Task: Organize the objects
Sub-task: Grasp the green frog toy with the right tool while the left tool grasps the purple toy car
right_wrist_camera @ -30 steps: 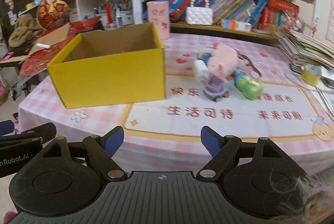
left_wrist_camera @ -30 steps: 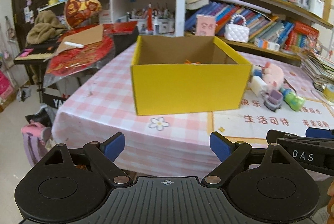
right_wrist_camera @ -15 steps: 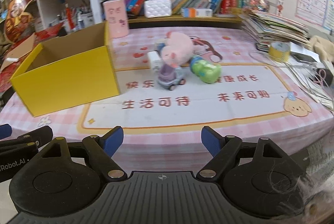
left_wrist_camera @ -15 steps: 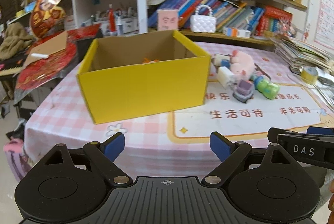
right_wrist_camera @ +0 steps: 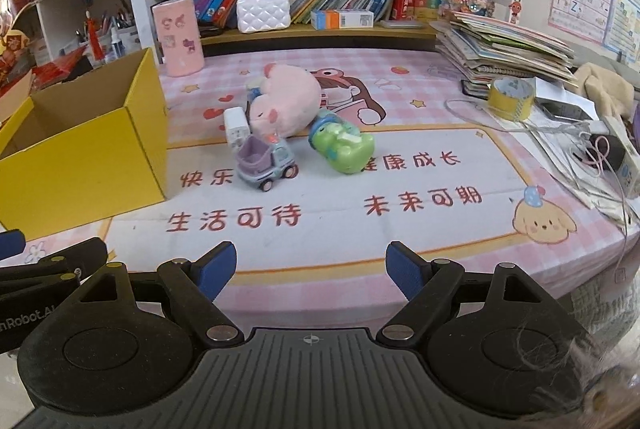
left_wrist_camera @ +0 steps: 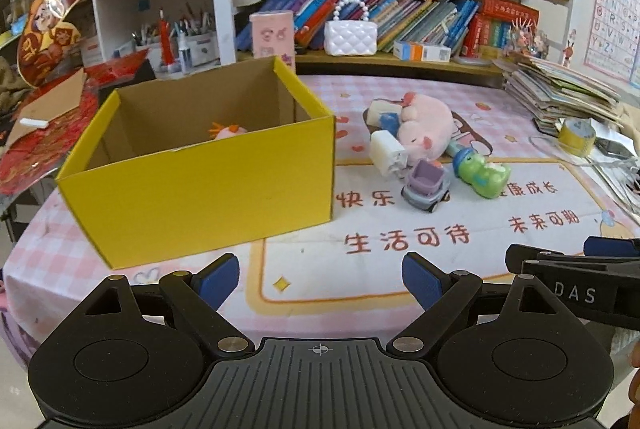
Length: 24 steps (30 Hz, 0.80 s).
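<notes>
On the left of the surface (left_wrist_camera: pixel 400 253) stands the yellow box (left_wrist_camera: pixel 208 185), open at the top, with one pink-and-orange toy (left_wrist_camera: pixel 228 131) already lying inside by the far wall. A second ago that box filled the middle of the left wrist view; now it sits off to the left, and the cluster of loose toys has swung into the centre of both views — both hands have swept sideways toward what is left to tidy.

Just right of the box lies that cluster: a white block (right_wrist_camera: pixel 235 128) touching the pink plush (right_wrist_camera: pixel 286 105), the purple toy truck (right_wrist_camera: pixel 266 163) just in front of them, and the green dinosaur toy (right_wrist_camera: pixel 342 149) on its side beside the truck. Well to the right, apart from the toys, are a roll of yellow tape (right_wrist_camera: pixel 511 99), a stack of books and tangled cables.

The left claw (left_wrist_camera: pixel 320 279) is spread wide and holds nothing; the right claw (right_wrist_camera: pixel 309 267) is likewise parted and empty. Both hang over the near edge, well short of the toys.

My reading: one item is boxed, four remain, and a reach for the truck or dinosaur — the nearest pieces — looks the likely next step.
</notes>
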Motion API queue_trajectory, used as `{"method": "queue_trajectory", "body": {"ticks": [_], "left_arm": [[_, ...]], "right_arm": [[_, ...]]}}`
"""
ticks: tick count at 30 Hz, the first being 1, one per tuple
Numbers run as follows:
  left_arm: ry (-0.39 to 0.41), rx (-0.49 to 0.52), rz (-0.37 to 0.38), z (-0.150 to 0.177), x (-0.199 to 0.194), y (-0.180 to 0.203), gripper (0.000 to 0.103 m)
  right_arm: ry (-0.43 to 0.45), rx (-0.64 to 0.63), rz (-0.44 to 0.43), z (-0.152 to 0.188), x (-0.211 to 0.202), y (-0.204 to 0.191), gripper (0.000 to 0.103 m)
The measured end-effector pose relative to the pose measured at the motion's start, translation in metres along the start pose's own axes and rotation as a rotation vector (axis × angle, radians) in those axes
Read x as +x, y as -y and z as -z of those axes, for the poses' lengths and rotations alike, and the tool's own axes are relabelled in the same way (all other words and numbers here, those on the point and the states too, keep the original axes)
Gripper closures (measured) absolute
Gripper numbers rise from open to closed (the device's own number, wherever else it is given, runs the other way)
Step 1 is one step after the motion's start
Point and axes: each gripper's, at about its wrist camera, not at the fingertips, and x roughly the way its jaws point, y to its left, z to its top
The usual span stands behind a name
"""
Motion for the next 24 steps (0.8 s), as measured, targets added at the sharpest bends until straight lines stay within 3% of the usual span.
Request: {"method": "queue_trajectory", "body": {"ticks": [14, 24], "left_arm": [[-0.052, -0.027, 0.004, -0.030, 0.051, 0.044, 0.012], [-0.048, -0.064, -0.064, -0.049, 0.069, 0.065, 0.013]], "right_arm": [[-0.064, -0.050, -0.020, -0.036, 0.050, 0.039, 0.021], [-0.051, -0.070, -0.106, -0.066, 0.079, 0.064, 0.021]]}}
